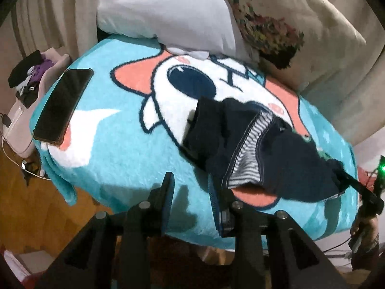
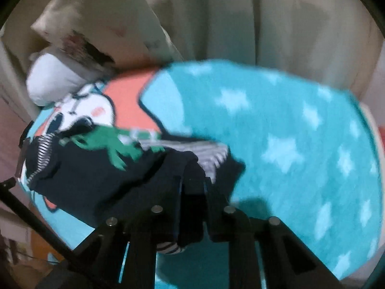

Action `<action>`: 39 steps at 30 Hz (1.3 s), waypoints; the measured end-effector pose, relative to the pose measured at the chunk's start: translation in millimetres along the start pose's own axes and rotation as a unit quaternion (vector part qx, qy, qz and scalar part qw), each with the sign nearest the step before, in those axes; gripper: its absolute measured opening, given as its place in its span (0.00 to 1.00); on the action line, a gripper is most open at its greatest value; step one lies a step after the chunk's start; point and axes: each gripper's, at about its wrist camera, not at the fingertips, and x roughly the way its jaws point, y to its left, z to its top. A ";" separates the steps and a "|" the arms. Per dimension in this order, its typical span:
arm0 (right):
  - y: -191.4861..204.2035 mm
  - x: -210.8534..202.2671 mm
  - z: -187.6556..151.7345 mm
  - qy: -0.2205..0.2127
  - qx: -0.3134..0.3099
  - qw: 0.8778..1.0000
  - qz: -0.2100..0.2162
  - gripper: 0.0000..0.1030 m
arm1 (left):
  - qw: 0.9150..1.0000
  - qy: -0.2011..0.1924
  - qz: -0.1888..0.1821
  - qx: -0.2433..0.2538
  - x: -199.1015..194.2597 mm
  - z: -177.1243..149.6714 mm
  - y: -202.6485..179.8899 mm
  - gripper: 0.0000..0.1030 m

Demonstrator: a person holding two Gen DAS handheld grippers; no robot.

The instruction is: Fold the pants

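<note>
On the bed, over a turquoise cartoon blanket (image 1: 115, 149), lie the small navy pants (image 1: 259, 149) with their striped lining turned out at the waistband and a green dinosaur print (image 2: 105, 144) showing on one side. They sit near the blanket's front edge, bunched rather than flat — so the fold looks barely begun.

The right gripper (image 2: 192, 187) has its fingers clamped on a gathered edge of the dark cloth; a bit of striped lining hangs out beneath them. Holding that end lifted probably serves to pull the garment straight or carry it over for a fold. The left gripper (image 1: 192, 192) has its fingers apart, hovering over bare blanket just beside the waistband, with nothing between them; one fingertip (image 1: 216, 192) sits right at the edge of the cloth. My guess is it is lining up to pinch that near edge so both ends can be tensioned together.

At the head end a white pillow (image 1: 166, 16) and a floral pillow (image 1: 276, 24) lean against the curtain. A dark phone (image 1: 62, 106) rests on the blanket's far corner. Beside the bed, a pale bin (image 1: 51, 66) holds dark and purple clothes — its contents are otherwise too small to tell.
</note>
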 end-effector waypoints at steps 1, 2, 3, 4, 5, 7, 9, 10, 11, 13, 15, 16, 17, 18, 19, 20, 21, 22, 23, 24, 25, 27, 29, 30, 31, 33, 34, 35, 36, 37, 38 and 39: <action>1.2 -9.1 6.8 -0.017 -0.008 1.000 -0.009 0.17 | 1.000 -0.004 -0.002 0.000 -0.5 2.4 -0.1 0.27; 1.5 -14.6 12.5 -0.030 -0.010 0.999 -0.016 0.17 | 1.000 -0.007 -0.003 0.000 -0.7 4.6 -1.0 0.27; -1.0 -19.0 18.6 -0.042 -0.007 0.999 -0.024 0.17 | 1.000 -0.010 -0.003 0.000 -0.3 7.7 -2.1 0.27; -3.5 -18.6 22.4 -0.045 -0.004 0.999 -0.030 0.17 | 1.000 -0.011 -0.004 0.002 1.3 11.3 -3.1 0.27; -7.9 -15.2 26.0 -0.044 0.003 0.998 -0.039 0.17 | 1.000 -0.012 -0.005 0.003 2.3 14.1 -4.0 0.27; -18.9 -1.8 25.5 -0.027 0.018 0.998 -0.054 0.22 | 1.000 -0.016 -0.007 0.005 5.8 22.8 -7.1 0.27; -30.2 22.1 18.0 0.020 0.028 0.996 -0.076 0.30 | 1.000 -0.020 -0.008 0.011 9.7 32.1 -9.8 0.27; -35.7 31.5 11.1 0.042 0.035 0.994 -0.091 0.31 | 1.000 -0.020 -0.006 0.015 11.7 36.6 -11.5 0.28; -38.0 32.7 7.3 0.045 0.042 0.994 -0.090 0.35 | 1.000 -0.020 -0.005 0.018 13.7 41.3 -13.2 0.30; -40.7 20.0 2.0 0.028 0.058 0.994 -0.089 0.47 | 0.999 -0.018 -0.005 0.026 20.5 53.2 -16.1 0.38; -38.9 5.5 2.8 0.005 0.062 0.993 -0.102 0.61 | 0.999 -0.012 -0.011 0.033 29.8 65.6 -17.5 0.45; -37.4 -4.0 4.4 -0.012 0.062 0.991 -0.114 0.64 | 0.999 -0.007 -0.014 0.036 36.9 73.7 -18.3 0.46; -34.7 -9.1 6.6 -0.020 0.061 0.990 -0.124 0.64 | 0.999 -0.002 -0.015 0.038 43.9 81.0 -19.6 0.46; -33.1 -13.6 8.9 -0.027 0.061 0.989 -0.134 0.64 | 0.999 0.003 -0.014 0.040 50.2 86.5 -21.1 0.46; -31.3 -20.1 11.3 -0.038 0.064 0.986 -0.151 0.64 | 0.999 0.008 -0.012 0.044 57.7 92.2 -23.8 0.46; -28.6 -24.3 13.1 -0.046 0.066 0.985 -0.154 0.64 | 0.998 0.011 -0.010 0.054 66.5 97.7 -28.4 0.46; -25.0 -29.2 15.2 -0.052 0.069 0.986 -0.146 0.62 | 0.998 0.014 -0.006 0.065 73.2 99.9 -33.6 0.46; -20.8 -32.8 17.3 -0.056 0.072 0.988 -0.127 0.57 | 0.997 0.017 0.004 0.078 80.6 101.4 -38.1 0.46; -16.1 -36.8 18.4 -0.061 0.078 0.991 -0.095 0.55 | 0.995 0.020 0.018 0.091 89.2 102.0 -42.5 0.46; -8.4 -37.4 19.4 -0.061 0.084 0.993 -0.059 0.55 | 0.993 0.025 0.038 0.108 100.6 101.5 -47.0 0.46; -1.1 -34.6 20.1 -0.056 0.086 0.994 -0.035 0.55 | 0.991 0.028 0.053 0.120 109.5 100.7 -49.8 0.46; 21.7 -16.7 23.3 -0.028 0.082 0.996 0.023 0.54 | 0.986 0.038 0.083 0.142 128.5 96.8 -53.6 0.46; 44.4 2.3 24.7 -0.006 0.076 0.996 0.055 0.52 | 0.986 0.035 0.082 0.139 134.9 95.6 -51.7 0.48; 57.5 11.5 28.2 0.003 0.070 0.995 0.072 0.52 | 0.986 0.032 0.084 0.138 135.5 96.3 -50.9 0.48; 68.8 18.1 31.6 0.006 0.064 0.994 0.084 0.52 | 0.987 0.031 0.082 0.138 135.9 96.9 -49.9 0.49; 95.6 31.4 41.6 0.008 0.053 0.993 0.109 0.52 | 0.987 0.030 0.076 0.135 135.8 97.4 -46.9 0.50; 109.6 41.4 49.0 0.013 0.053 0.990 0.131 0.52 | 0.988 0.028 0.071 0.135 135.7 96.9 -45.4 0.50; 118.2 51.1 51.5 0.021 0.057 0.987 0.151 0.52 | 0.988 0.027 0.066 0.137 135.4 96.4 -44.2 0.51; 127.3 64.3 55.1 0.039 0.061 0.981 0.179 0.52 | 0.988 0.026 0.061 0.139 134.3 95.7 -42.6 0.51; 137.5 83.0 58.6 0.066 0.066 0.975 0.203 0.52 | 0.988 0.026 0.055 0.141 133.3 95.2 -41.5 0.51; 144.1 94.1 59.5 0.079 0.064 0.975 0.196 0.52 | 0.988 0.027 0.050 0.143 132.3 95.0 -40.3 0.51; 150.5 107.4 60.6 0.093 0.053 0.980 0.171 0.52 | 0.988 0.027 0.043 0.144 131.6 94.5 -38.9 0.51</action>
